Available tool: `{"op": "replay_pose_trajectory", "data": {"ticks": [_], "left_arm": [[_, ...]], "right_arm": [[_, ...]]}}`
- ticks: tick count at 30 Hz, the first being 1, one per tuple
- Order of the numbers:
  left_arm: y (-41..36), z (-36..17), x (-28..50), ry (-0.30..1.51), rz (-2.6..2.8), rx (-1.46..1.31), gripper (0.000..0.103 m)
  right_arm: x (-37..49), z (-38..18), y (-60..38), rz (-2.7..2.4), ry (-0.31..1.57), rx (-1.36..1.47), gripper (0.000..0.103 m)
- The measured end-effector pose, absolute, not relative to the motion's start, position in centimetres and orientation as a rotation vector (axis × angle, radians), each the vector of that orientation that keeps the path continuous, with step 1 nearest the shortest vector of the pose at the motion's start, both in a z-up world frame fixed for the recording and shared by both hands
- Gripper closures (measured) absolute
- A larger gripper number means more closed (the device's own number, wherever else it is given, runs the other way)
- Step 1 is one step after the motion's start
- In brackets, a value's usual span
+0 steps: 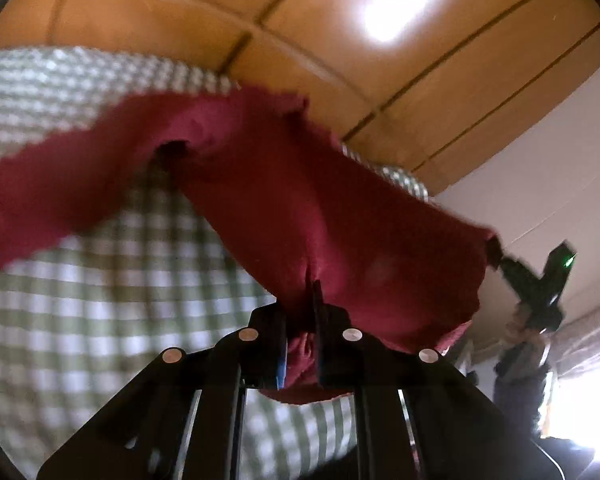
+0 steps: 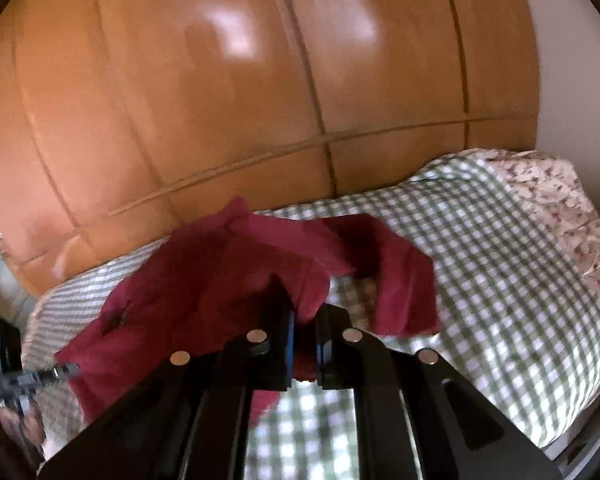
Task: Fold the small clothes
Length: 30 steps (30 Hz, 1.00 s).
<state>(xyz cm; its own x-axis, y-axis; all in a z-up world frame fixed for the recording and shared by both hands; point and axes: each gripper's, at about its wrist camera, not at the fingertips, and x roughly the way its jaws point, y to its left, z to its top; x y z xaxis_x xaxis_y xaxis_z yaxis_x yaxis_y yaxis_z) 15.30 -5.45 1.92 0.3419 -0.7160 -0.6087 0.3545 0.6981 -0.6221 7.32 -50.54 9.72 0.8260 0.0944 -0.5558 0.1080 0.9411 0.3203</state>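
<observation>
Dark red cloth garment (image 1: pixel 300 208) stretched above green-white checked bedsheet (image 1: pixel 100 280), left gripper (image 1: pixel 302 300) clamped on one edge, right gripper (image 2: pixel 304 320) clamped on another, orange wooden wardrobe (image 2: pixel 220 100) behind

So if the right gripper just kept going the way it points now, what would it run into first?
The right gripper is shut on the red garment, which already drapes ahead of its tips. Past that cloth, the line looks to land on the green checked bedcover, short of the wooden wardrobe; depth is unclear.
</observation>
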Motion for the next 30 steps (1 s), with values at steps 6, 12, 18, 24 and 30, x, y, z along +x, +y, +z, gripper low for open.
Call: {"op": "replay_pose_trajectory", "data": {"ticks": [6,12,18,24,30], "left_arm": [[0.3,4.9,13.3,1.038,-0.679,-0.351,0.094],[2.6,-1.3,11.6,1.189,-0.555,-0.281,0.094],[3.3,-5.6,9.1,1.251,-0.518,-0.417,0.055],[3.3,-7.6,7.7,1.276,-0.463,-0.334,0.067],[7.6,-6.8,8.3,1.157,-0.314,-0.391,0.076]], "right_arm": [[3.0,4.7,-45.7,0.178,0.828,0.282,0.096],[-0.1,-2.9,-41.3,0.266,1.104,0.136,0.096],[0.7,-3.8,-43.1,0.145,1.14,0.115,0.057],[3.0,-0.1,-42.0,0.08,0.988,0.069,0.042],[7.1,-1.2,-36.6,0.182,0.938,0.158,0.035]]}}
